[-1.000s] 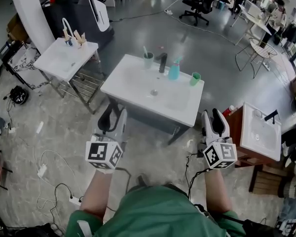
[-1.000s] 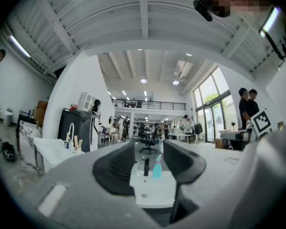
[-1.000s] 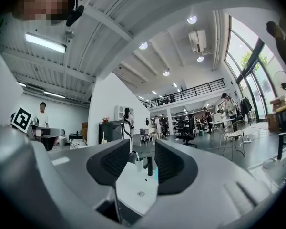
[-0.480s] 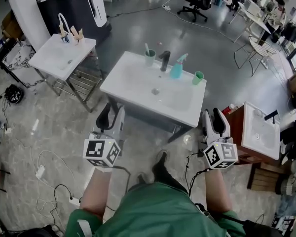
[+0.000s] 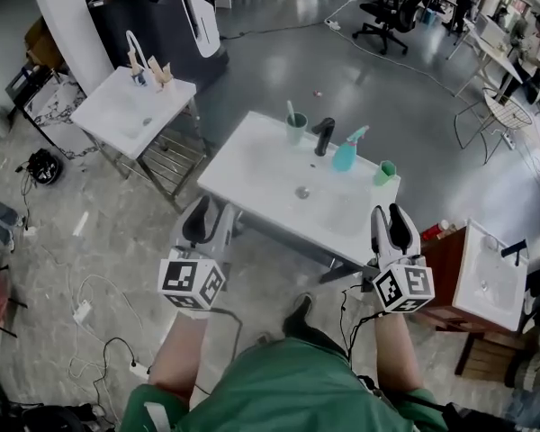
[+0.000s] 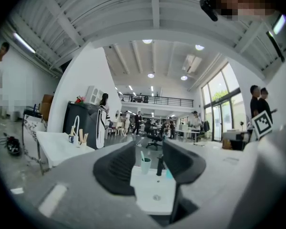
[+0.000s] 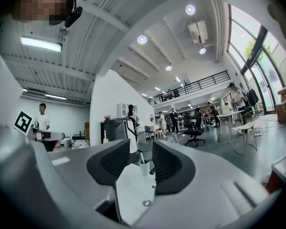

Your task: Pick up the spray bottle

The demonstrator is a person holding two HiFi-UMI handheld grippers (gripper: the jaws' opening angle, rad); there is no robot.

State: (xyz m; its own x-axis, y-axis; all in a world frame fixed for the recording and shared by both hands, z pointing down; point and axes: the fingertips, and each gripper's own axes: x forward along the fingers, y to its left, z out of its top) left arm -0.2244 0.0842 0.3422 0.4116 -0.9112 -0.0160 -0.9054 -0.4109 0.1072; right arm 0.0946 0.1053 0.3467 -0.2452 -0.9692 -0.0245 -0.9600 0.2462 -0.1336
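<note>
The teal spray bottle (image 5: 345, 151) stands upright at the far edge of a white sink table (image 5: 252, 165), between a black faucet (image 5: 323, 136) and a green cup (image 5: 383, 172). A cup with a toothbrush (image 5: 296, 126) stands left of the faucet. My left gripper (image 5: 210, 209) and right gripper (image 5: 388, 212) hover at the table's near edge, well short of the bottle, both open and empty. In the left gripper view the bottle (image 6: 168, 173) peeks out beside the right jaw of that gripper (image 6: 149, 149). The right gripper view shows its gripper (image 7: 140, 151) framing the toothbrush cup (image 7: 143, 167); the bottle is hidden there.
A second white sink table (image 5: 117, 115) stands to the left, with a metal rack (image 5: 166, 156) beside it. A wooden cabinet with a basin (image 5: 481, 273) is at the right. Cables and a power strip (image 5: 81, 311) lie on the floor at the left.
The person has stepped toward the sink table. Both grippers have moved forward with the step and now reach its near edge. Their jaws stand as before.
</note>
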